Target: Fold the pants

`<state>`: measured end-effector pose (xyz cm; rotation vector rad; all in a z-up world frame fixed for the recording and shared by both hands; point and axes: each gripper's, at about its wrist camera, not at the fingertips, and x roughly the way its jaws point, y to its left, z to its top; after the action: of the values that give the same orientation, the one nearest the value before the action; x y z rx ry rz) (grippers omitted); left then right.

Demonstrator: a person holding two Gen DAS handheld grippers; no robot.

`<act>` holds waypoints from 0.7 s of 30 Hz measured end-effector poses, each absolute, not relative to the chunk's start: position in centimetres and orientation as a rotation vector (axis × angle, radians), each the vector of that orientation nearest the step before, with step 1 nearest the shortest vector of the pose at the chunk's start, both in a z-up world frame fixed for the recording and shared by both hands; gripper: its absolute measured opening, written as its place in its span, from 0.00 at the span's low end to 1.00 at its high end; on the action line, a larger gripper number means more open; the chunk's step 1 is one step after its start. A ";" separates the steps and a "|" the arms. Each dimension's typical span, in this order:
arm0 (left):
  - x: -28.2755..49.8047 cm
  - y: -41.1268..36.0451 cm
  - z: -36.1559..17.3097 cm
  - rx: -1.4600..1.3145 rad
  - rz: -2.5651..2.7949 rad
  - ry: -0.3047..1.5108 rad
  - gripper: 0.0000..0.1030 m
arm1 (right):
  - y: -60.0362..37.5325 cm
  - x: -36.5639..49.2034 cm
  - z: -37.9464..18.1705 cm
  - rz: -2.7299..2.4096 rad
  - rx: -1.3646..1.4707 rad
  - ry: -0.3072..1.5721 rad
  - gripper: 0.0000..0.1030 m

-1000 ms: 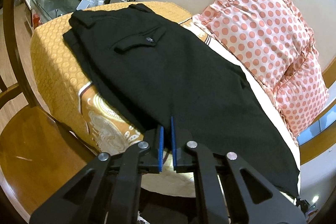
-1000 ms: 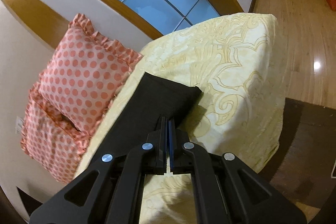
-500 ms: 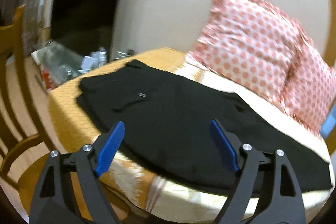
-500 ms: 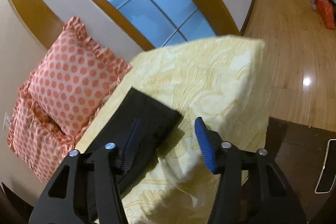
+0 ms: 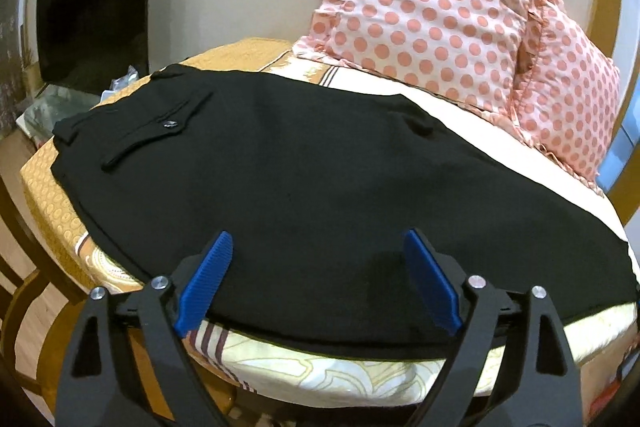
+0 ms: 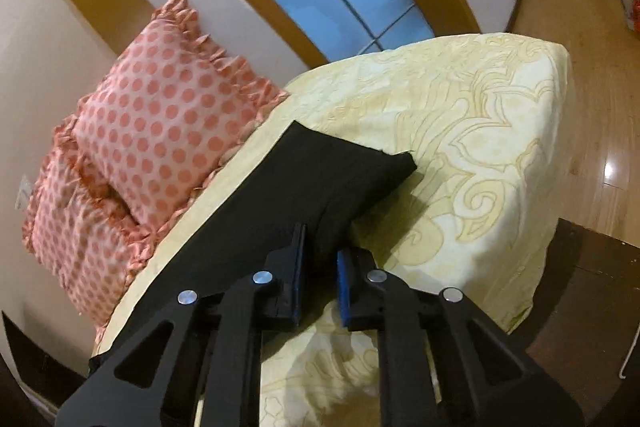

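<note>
Pants (image 5: 320,179): black, soft, limp, light; flat along bed (image 6: 460,131), beside pillows (image 5: 440,7). Left gripper (image 5: 316,283): jaws wide, empty. Right gripper (image 6: 320,267): jaws narrow, seemingly straddling leg edge. Take hold at hem.

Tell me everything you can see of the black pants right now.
The black pants lie flat on the patterned bedspread, legs stacked, looking like matte woven cloth. A buttoned back pocket faces up near the waistband. The hem lies beside the polka-dot pillows. Both tools are open, gripping nothing.
</note>
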<state>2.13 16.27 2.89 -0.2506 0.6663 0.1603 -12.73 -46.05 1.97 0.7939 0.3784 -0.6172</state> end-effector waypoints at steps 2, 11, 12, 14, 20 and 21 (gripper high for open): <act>2.1 16.1 2.7 -0.238 0.145 0.661 0.90 | -45.7 -12.7 2.4 -0.606 0.791 0.362 0.06; 1.9 16.7 2.7 -0.281 0.085 0.634 0.94 | -32.2 -1.3 13.0 -0.275 0.451 0.307 0.05; 1.9 16.7 2.7 -0.284 0.084 0.632 0.94 | -29.2 0.9 13.7 -0.165 0.419 0.324 0.05; 1.9 16.8 2.8 -0.294 0.083 0.629 0.94 | -22.9 4.5 13.8 0.037 0.352 0.395 0.05; 0.3 18.4 3.6 -0.407 0.045 0.601 0.94 | -6.6 10.1 4.8 0.400 0.121 0.799 0.05; -0.1 18.9 3.8 -0.420 0.048 0.591 0.94 | -6.1 10.2 3.9 0.407 0.140 0.819 0.05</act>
<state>-0.10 18.95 3.77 -0.4196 0.5913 0.0484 10.21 -6.10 3.91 0.1401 0.8186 0.4067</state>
